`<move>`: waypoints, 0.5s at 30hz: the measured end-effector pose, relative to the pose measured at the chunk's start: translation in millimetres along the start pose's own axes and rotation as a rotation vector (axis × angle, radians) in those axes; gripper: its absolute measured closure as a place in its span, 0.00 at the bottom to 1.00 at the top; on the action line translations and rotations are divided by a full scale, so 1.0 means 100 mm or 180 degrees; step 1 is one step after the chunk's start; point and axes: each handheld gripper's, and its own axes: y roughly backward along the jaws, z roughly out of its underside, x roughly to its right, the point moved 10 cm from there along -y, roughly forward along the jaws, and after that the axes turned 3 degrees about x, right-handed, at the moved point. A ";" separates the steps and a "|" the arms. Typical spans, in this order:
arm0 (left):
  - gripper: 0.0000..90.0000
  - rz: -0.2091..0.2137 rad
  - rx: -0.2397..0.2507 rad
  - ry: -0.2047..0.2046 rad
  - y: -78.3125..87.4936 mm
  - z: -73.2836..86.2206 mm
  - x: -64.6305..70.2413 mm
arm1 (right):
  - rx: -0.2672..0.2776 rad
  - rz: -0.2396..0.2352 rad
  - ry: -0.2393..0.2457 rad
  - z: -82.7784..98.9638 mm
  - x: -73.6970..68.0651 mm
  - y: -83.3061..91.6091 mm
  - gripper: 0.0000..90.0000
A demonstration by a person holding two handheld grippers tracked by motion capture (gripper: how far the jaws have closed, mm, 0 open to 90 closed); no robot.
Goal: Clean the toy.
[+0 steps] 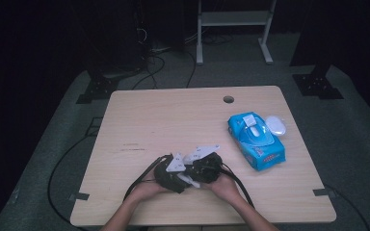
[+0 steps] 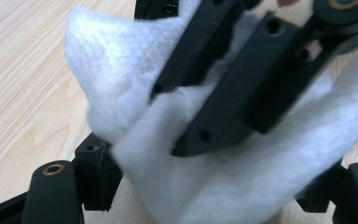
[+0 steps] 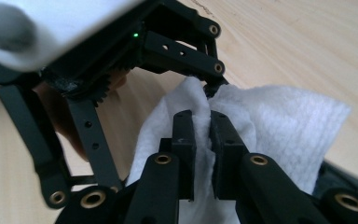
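Note:
A white wipe [image 3: 279, 126] hangs bunched between my two grippers, which meet nose to nose near the table's front edge. My right gripper [image 3: 209, 126] is shut on a fold of the wipe, its two pads pinching the cloth. In the left gripper view the same jaws come in from the top, and the wipe [image 2: 242, 177] drapes around them. My left gripper [image 2: 212, 186] stands open, jaws wide apart, with the wipe lying loosely across the gap. In the high view the left gripper [image 1: 180, 177] and right gripper [image 1: 197, 172] sit close together, a hand behind each.
A blue pack of wipes [image 1: 256, 139] lies at the right of the wooden table [image 1: 173, 120], with a white oval thing [image 1: 275, 126] beside it. A cable hole [image 1: 228, 99] sits near the far edge. Black cables trail off the front.

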 end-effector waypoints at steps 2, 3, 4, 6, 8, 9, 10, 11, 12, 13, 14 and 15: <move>0.27 0.0009 0.0012 0.0021 0.00 0.00 0.00 | 0.0010 0.0086 -0.0067 0.00 0.11 0.03 0.90; 0.27 0.0016 0.0007 0.0021 0.00 0.01 0.00 | 0.0005 0.0148 -0.0103 0.02 0.20 0.06 0.90; 0.27 0.0013 0.0020 0.0039 0.00 0.01 0.00 | -0.0003 0.0201 -0.0149 0.04 0.29 0.11 0.90; 0.27 0.0019 0.0036 0.0035 0.00 0.00 -0.01 | -0.0048 0.0358 -0.0196 0.13 0.47 0.22 0.90; 0.27 0.0025 0.0035 0.0024 0.01 -0.01 -0.01 | -0.0076 0.0437 -0.0330 0.22 0.59 0.33 0.90; 0.27 0.0022 0.0053 0.0026 0.02 -0.01 -0.01 | -0.0088 0.0486 -0.0374 0.29 0.67 0.41 0.90; 0.27 0.0021 0.0068 0.0030 0.02 -0.02 -0.01 | -0.0093 0.0513 -0.0416 0.35 0.72 0.46 0.90; 0.27 0.0020 0.0080 0.0031 0.02 -0.03 -0.01 | -0.0112 0.0530 -0.0475 0.41 0.75 0.51 0.90; 0.27 0.0019 0.0082 0.0034 0.02 -0.04 -0.01 | -0.0107 0.0532 -0.0514 0.43 0.76 0.53 0.90; 0.27 0.0015 0.0083 0.0027 0.02 -0.04 -0.01 | -0.0111 0.0544 -0.0537 0.47 0.77 0.56 0.90; 0.27 0.0020 0.0069 0.0025 0.01 -0.04 -0.01 | -0.0096 0.0544 -0.0535 0.50 0.76 0.58 0.90; 0.27 0.0026 0.0044 0.0044 0.01 -0.04 -0.01 | -0.0073 0.0530 -0.0538 0.50 0.73 0.59 0.90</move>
